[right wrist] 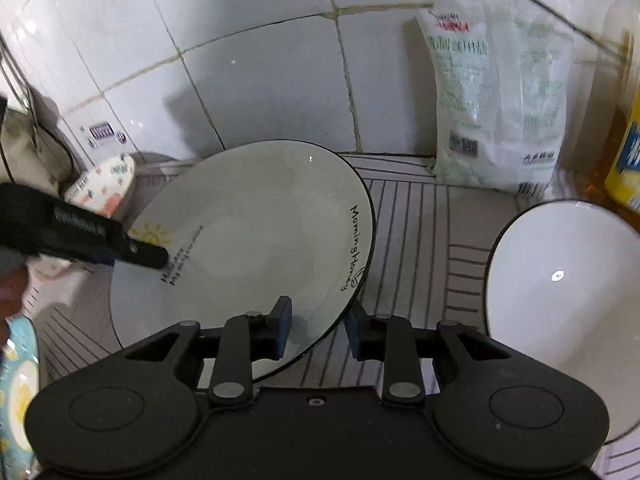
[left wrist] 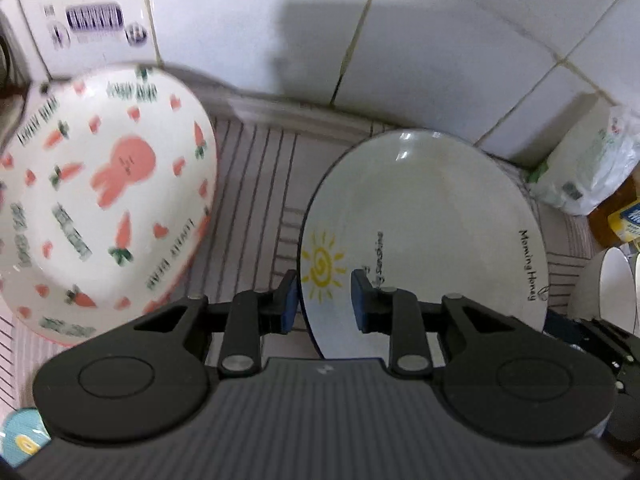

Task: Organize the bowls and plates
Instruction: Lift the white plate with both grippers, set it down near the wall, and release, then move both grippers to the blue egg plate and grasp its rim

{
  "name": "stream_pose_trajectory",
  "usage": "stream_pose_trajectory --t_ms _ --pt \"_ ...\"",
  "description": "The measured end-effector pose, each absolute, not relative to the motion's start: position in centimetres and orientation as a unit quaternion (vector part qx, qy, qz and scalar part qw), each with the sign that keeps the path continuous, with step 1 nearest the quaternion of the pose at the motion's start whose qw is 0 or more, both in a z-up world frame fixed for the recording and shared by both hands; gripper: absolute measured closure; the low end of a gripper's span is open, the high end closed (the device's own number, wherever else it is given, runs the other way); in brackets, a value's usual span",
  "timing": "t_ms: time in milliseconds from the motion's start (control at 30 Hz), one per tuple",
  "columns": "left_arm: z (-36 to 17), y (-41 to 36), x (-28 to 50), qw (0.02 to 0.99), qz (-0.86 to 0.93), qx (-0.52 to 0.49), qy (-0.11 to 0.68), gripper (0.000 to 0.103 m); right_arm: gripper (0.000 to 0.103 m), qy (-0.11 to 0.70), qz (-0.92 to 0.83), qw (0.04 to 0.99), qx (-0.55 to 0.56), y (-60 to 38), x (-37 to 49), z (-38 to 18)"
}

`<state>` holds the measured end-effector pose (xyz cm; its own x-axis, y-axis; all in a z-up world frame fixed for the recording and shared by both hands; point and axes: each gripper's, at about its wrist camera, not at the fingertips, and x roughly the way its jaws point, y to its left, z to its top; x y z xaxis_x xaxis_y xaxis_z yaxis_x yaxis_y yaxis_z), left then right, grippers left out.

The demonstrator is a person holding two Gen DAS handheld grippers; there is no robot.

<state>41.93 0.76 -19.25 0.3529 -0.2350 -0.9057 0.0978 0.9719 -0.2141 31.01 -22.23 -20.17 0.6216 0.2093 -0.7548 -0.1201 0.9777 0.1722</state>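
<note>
A white plate (left wrist: 432, 232) with a dark rim, a yellow sun and the words "Morning Honey" stands tilted over the striped mat (left wrist: 260, 168). My left gripper (left wrist: 325, 296) is shut on its left rim, one blue pad under the edge and one on the face. In the right wrist view the same plate (right wrist: 248, 240) has the left gripper (right wrist: 140, 254) on its far-left edge. My right gripper (right wrist: 318, 326) straddles the plate's near-right rim; its jaws are open, and the right pad (right wrist: 354, 332) stands clear of the edge.
A carrot-and-bunny bowl (left wrist: 100, 200) leans at the left by the tiled wall. A white dark-rimmed bowl (right wrist: 560, 300) sits at the right. Plastic bags (right wrist: 500, 100) and a yellow-labelled bottle (right wrist: 628, 152) stand at the back right. A blue patterned plate (right wrist: 16, 380) lies near left.
</note>
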Motion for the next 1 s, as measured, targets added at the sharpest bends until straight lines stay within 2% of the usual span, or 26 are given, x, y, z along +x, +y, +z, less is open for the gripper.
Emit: stream_pose_trajectory --t_ms 67,133,267,367,433,533,867,1000 --pt "-18.0 0.7 41.3 0.83 -0.103 -0.04 0.547 0.075 0.057 0.422 0.083 0.902 0.03 -21.8 30.6 -19.5" --pt "-16.8 0.3 40.1 0.836 -0.105 -0.018 0.538 0.075 0.05 0.415 0.083 0.905 0.042 -22.0 29.7 -18.6" --pt "-14.5 0.7 37.6 0.849 -0.113 0.005 0.517 0.062 0.045 0.398 0.093 0.908 0.091 -22.5 27.9 -17.1" --pt "-12.9 1.3 35.5 0.857 -0.116 0.018 0.502 0.061 0.038 0.375 0.099 0.916 0.098 -21.7 26.3 -15.8" --pt "-12.3 1.8 34.1 0.86 -0.119 0.02 0.496 0.06 0.037 0.361 0.104 0.922 0.096 -20.9 25.3 -15.0" --pt "-11.0 3.0 31.5 0.867 -0.116 0.021 0.485 0.053 0.037 0.344 0.116 0.927 0.094 -19.8 23.6 -14.2" --pt "-8.5 8.0 24.3 0.878 -0.083 0.021 0.47 0.045 0.035 0.299 0.148 0.94 0.071 -15.7 16.1 -11.0" --pt "-8.6 9.2 21.8 0.877 -0.092 0.037 0.47 0.033 0.03 0.293 0.153 0.94 0.078 -14.0 14.3 -11.1"
